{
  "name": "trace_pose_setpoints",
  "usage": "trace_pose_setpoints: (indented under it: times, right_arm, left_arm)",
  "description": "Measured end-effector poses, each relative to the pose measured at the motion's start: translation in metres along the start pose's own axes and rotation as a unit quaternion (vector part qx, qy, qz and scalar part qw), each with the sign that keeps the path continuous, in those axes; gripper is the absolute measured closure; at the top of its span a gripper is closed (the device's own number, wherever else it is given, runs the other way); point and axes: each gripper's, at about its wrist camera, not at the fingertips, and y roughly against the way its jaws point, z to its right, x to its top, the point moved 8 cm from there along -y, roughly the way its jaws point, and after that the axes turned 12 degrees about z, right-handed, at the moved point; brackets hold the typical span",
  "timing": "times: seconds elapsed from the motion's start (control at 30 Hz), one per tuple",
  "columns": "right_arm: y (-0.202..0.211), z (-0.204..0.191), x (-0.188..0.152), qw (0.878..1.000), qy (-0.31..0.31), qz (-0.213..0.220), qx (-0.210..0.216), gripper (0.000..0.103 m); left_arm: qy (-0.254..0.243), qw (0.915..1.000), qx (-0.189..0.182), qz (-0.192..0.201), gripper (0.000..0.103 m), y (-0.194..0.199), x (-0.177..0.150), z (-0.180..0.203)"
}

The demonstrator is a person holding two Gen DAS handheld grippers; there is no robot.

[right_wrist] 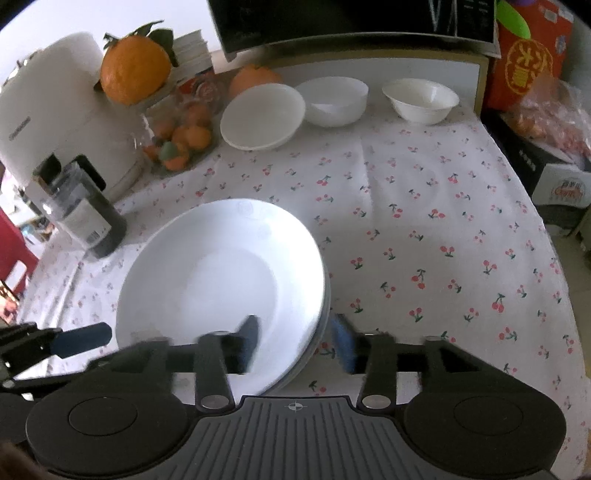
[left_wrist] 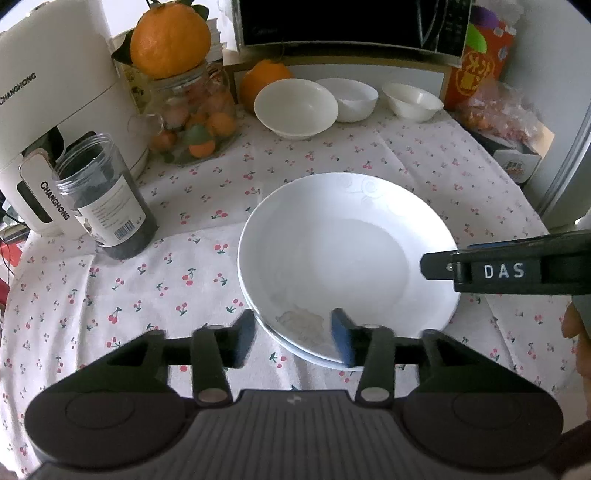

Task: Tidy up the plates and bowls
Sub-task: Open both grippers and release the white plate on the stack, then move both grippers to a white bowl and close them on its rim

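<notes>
A table (left_wrist: 424,155) under a white cherry-print cloth (right_wrist: 424,206) spreads ahead of the jaws. Beyond it stands a dark microwave (left_wrist: 351,22), with pale wall (left_wrist: 535,55) to the right in soft daylight.

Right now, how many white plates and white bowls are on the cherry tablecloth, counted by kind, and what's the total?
Plates: 2, stacked, top plate on a lower plate whose rim shows beneath.
Bowls: 3 at the back, left bowl, middle bowl, right bowl.
Total: 5.
</notes>
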Motion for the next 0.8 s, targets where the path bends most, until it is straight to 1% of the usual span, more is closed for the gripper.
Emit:
trace_pose_setpoints:
  times: [0.07,0.1,0.17,0.23,0.33,0.37,0.4,0.47,0.57,0.6,0.7,0.8]
  right_arm:
    - [0.002,0.002,0.004,1.000,-0.004,0.005,0.000,0.037]
    - [0.003,0.004,0.005,1.000,-0.008,0.006,0.000,0.033]
    - [0.004,0.008,0.009,1.000,-0.020,0.009,0.000,0.029]
    - [0.005,0.014,0.013,0.999,-0.031,0.012,-0.002,0.026]
    - [0.008,0.021,0.018,0.999,-0.045,0.015,-0.006,0.021]
    - [0.009,0.023,0.019,0.999,-0.046,0.016,-0.005,0.018]
    - [0.010,0.024,0.021,0.999,-0.044,0.017,-0.005,0.016]
    - [0.009,0.028,0.025,0.999,-0.033,0.019,-0.014,0.015]
    - [0.008,0.035,0.032,0.999,-0.027,0.023,-0.029,0.014]
    - [0.008,0.037,0.036,0.999,-0.029,0.022,-0.031,0.013]
    - [0.010,0.048,0.049,0.998,-0.052,0.029,-0.031,0.007]
    - [0.011,0.060,0.067,0.996,-0.075,0.040,-0.032,0.006]
  left_arm:
    - [0.005,1.0000,-0.002,0.003,0.041,0.001,0.002,0.000]
    - [0.006,1.0000,-0.003,0.005,0.039,0.001,0.003,0.001]
    - [0.008,0.9999,-0.004,0.008,0.032,0.002,0.005,0.001]
    - [0.011,0.9999,-0.006,0.010,0.029,0.002,0.006,0.001]
    - [0.018,0.9997,-0.009,0.015,0.021,0.004,0.009,0.000]
    - [0.022,0.9996,-0.009,0.016,0.019,0.004,0.010,0.000]
    - [0.026,0.9995,-0.010,0.017,0.017,0.005,0.012,-0.001]
    - [0.028,0.9993,-0.015,0.021,0.013,0.005,0.016,0.000]
    - [0.019,0.9993,-0.014,0.028,0.009,0.004,0.023,0.001]
    - [0.013,0.9994,-0.010,0.031,0.008,0.003,0.027,0.001]
    - [0.000,0.9993,0.000,0.038,0.005,0.000,0.038,-0.001]
    - [-0.003,0.9991,-0.002,0.042,0.003,-0.003,0.053,-0.002]
